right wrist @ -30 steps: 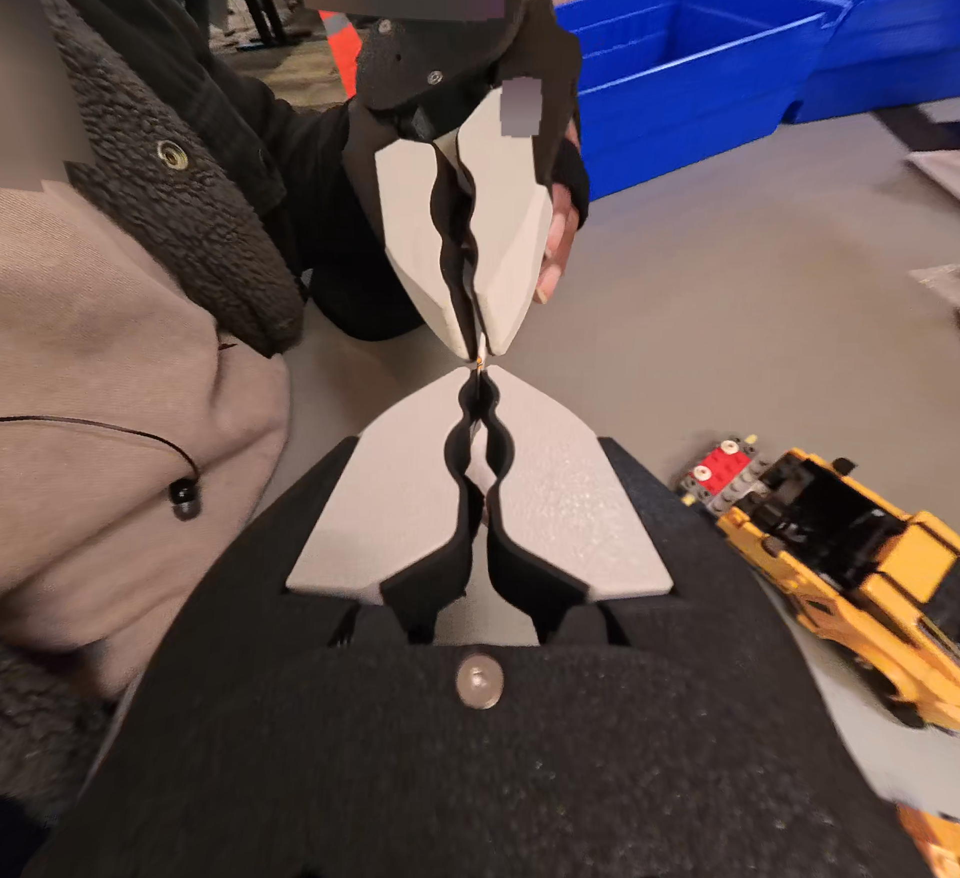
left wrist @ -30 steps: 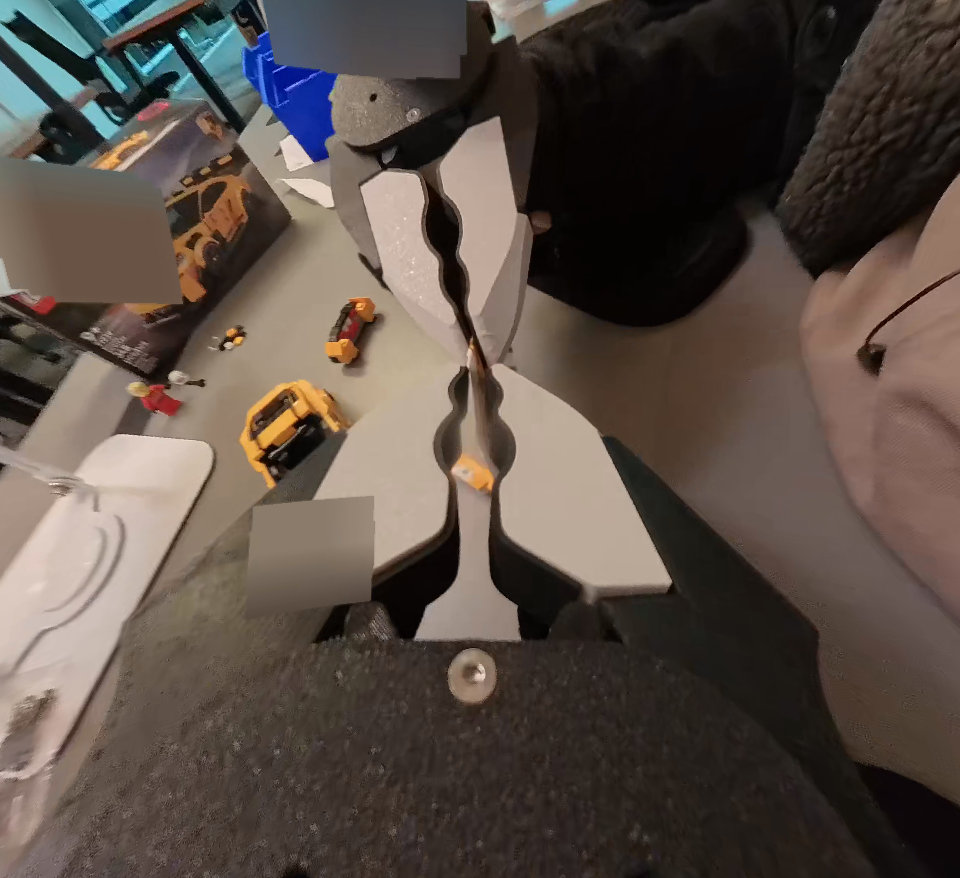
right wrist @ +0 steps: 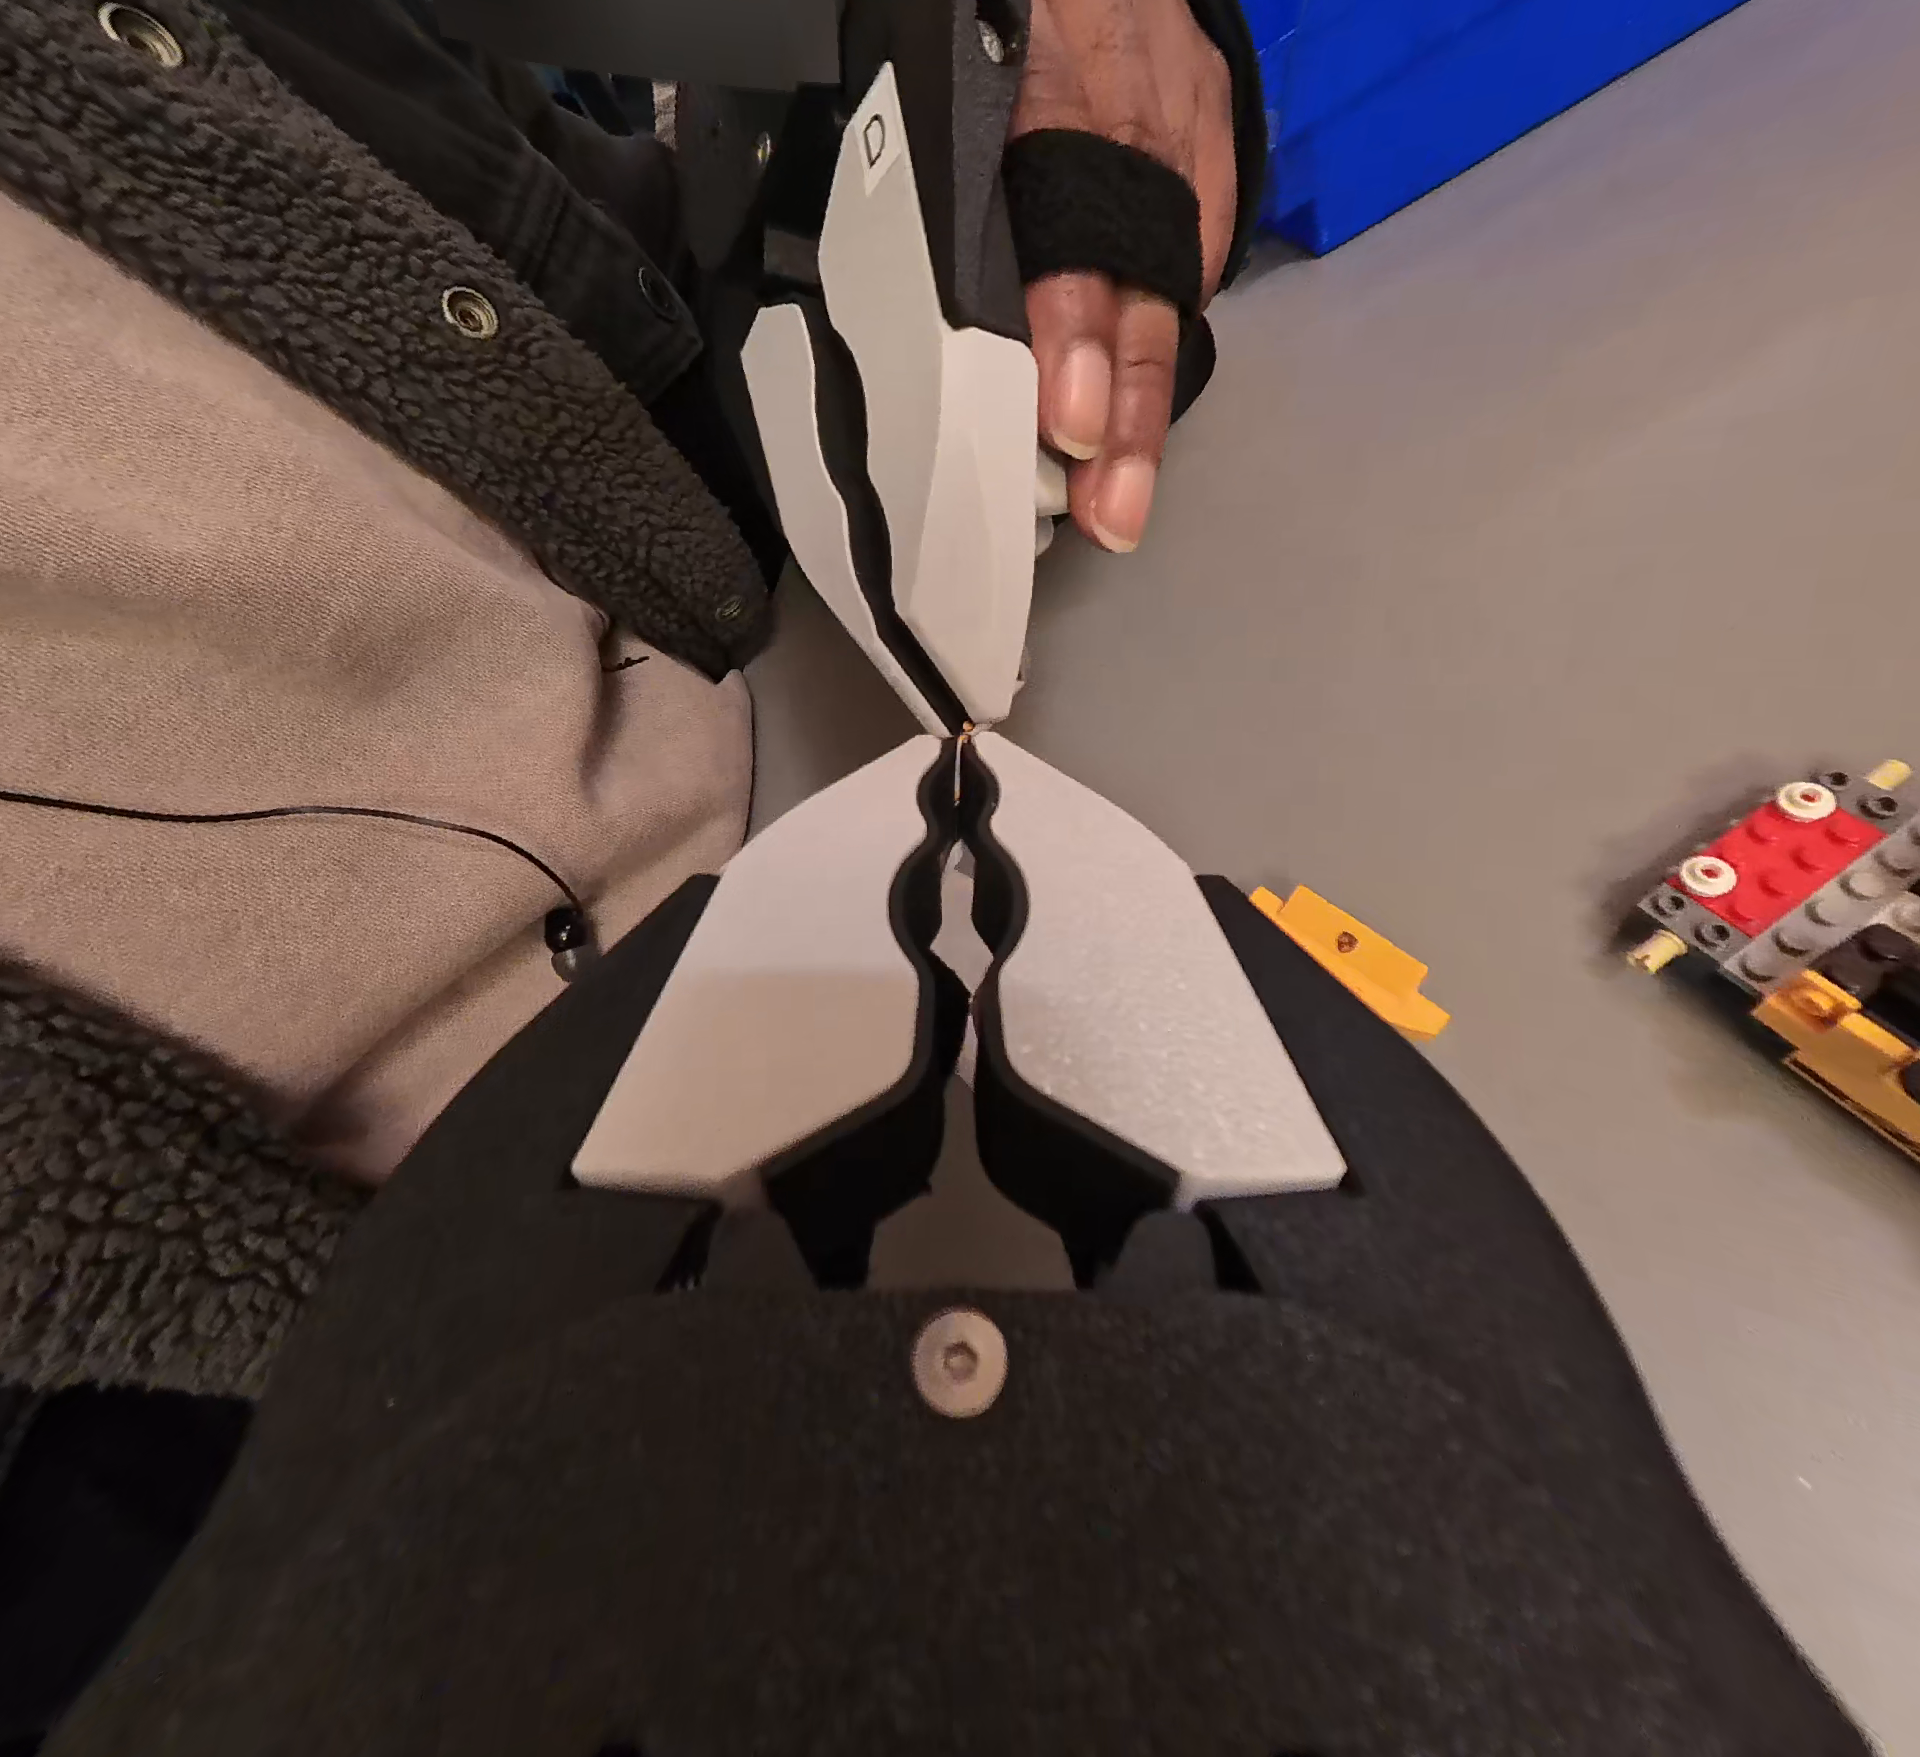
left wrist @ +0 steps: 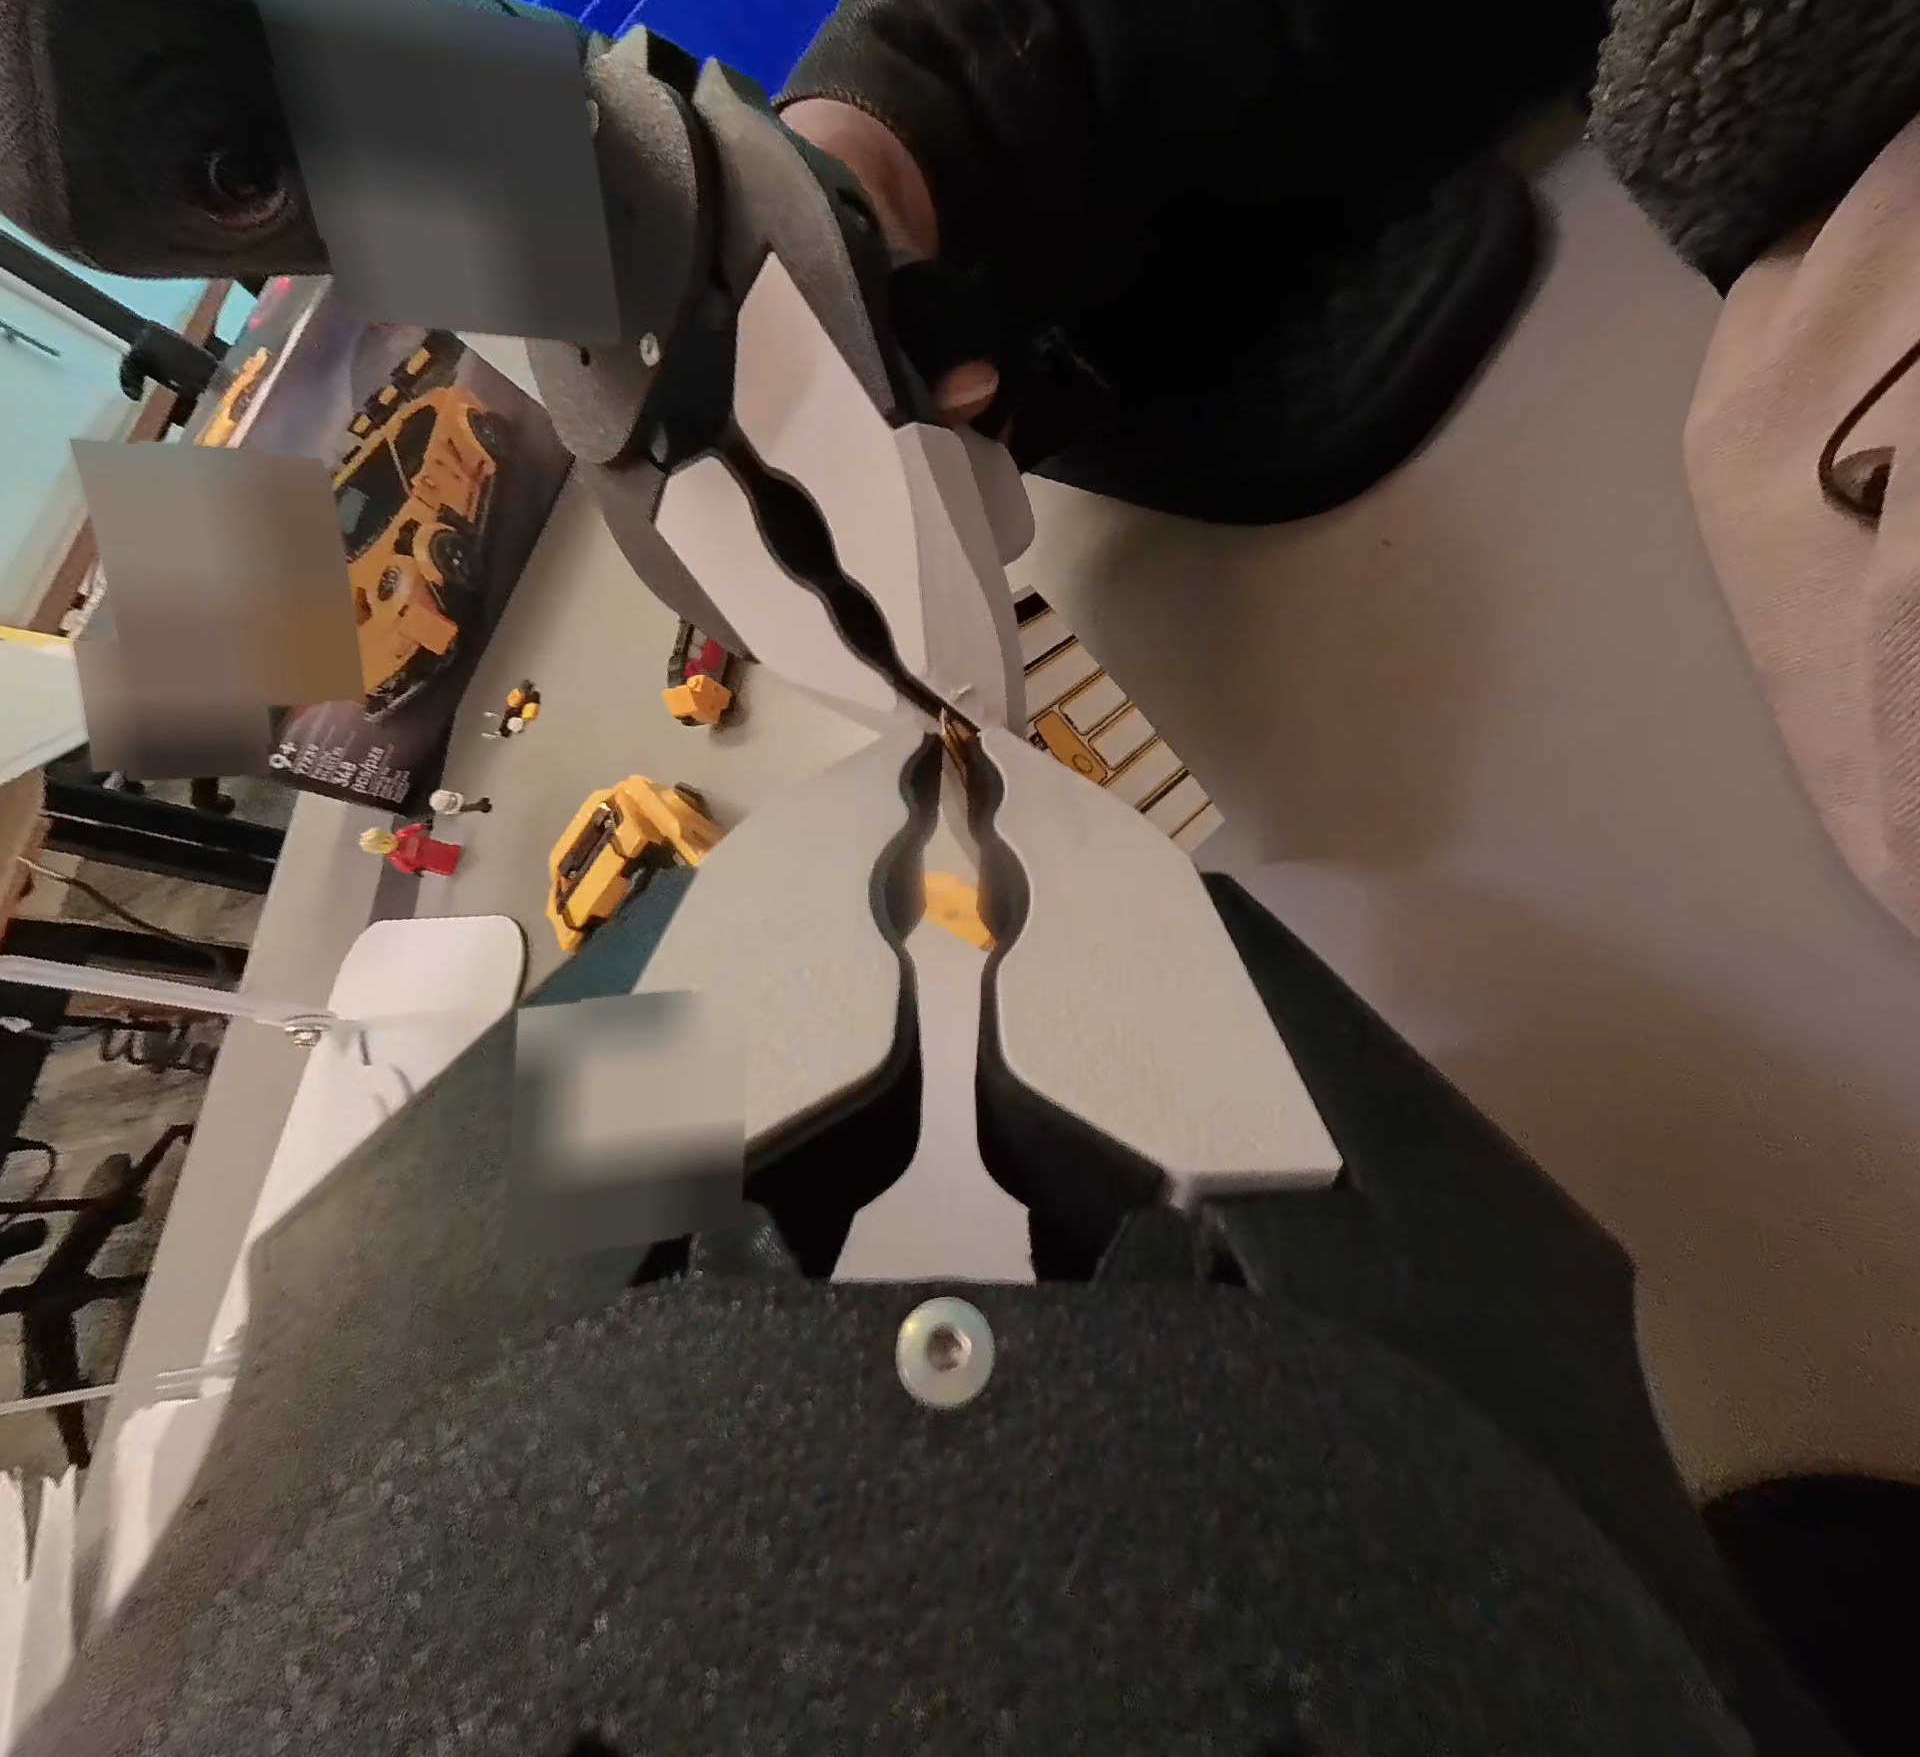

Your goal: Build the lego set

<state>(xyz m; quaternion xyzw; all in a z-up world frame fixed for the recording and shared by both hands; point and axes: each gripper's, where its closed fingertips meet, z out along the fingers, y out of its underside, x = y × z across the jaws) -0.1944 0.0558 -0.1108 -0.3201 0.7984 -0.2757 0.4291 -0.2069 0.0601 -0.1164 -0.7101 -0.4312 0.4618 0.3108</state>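
- The left tool (left wrist: 951,746) and the right tool (right wrist: 961,751) met tip to tip above the grey worktop (right wrist: 1558,564), each pointing straight at the other, so neither was nearer the work than its partner.
- Both had their fingers pressed together at the tips on one thin sliver (left wrist: 954,739), dark with a yellow edge. It was too small to say what kind of piece it was, or whether it was one piece or two.
- The sliver's long axis seemed to run along the line of the two tools, so I judged the coming move a straight push or pull along that line.
- A loose yellow part (right wrist: 1351,975) lay on the worktop just right of the right tool.
- The half-built car (right wrist: 1818,938), red and grey at its end, sat farther right.
- From the left tool's side, a yellow car body (left wrist: 623,855), a minifigure (left wrist: 410,847) and the set's box (left wrist: 416,544) lay well off to the left.
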